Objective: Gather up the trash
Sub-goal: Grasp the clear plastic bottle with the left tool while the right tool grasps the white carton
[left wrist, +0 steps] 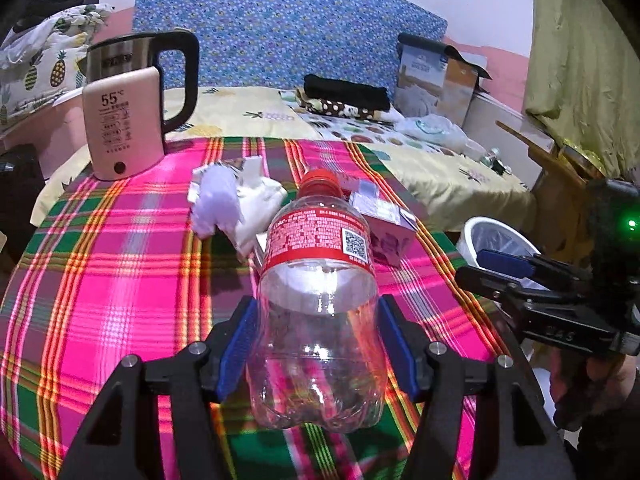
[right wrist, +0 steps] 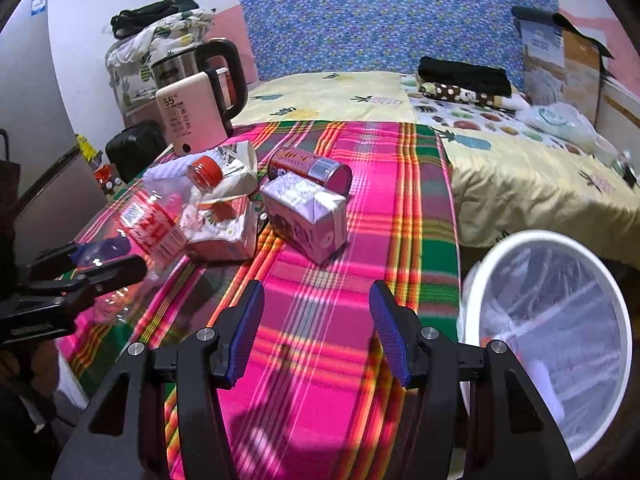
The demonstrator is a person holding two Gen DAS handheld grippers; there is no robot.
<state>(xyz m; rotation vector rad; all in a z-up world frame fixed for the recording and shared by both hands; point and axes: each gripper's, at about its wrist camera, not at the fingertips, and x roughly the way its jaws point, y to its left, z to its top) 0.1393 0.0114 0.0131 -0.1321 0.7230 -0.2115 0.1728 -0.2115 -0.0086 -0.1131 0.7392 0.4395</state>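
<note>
Gripping the clear plastic bottle (left wrist: 320, 300) around its lower body, the left claw (left wrist: 318, 344) holds it with the red cap pointing toward the far edge of the bench (left wrist: 120, 280). Crumpled paper (left wrist: 232, 204), a purple carton (right wrist: 308, 216) and a red can (right wrist: 310, 168) lie mid-bench beyond it. Right claw (right wrist: 316, 332) is open, nothing between its pads, near the right edge. White bin (right wrist: 548, 332) stands just off that edge.
</note>
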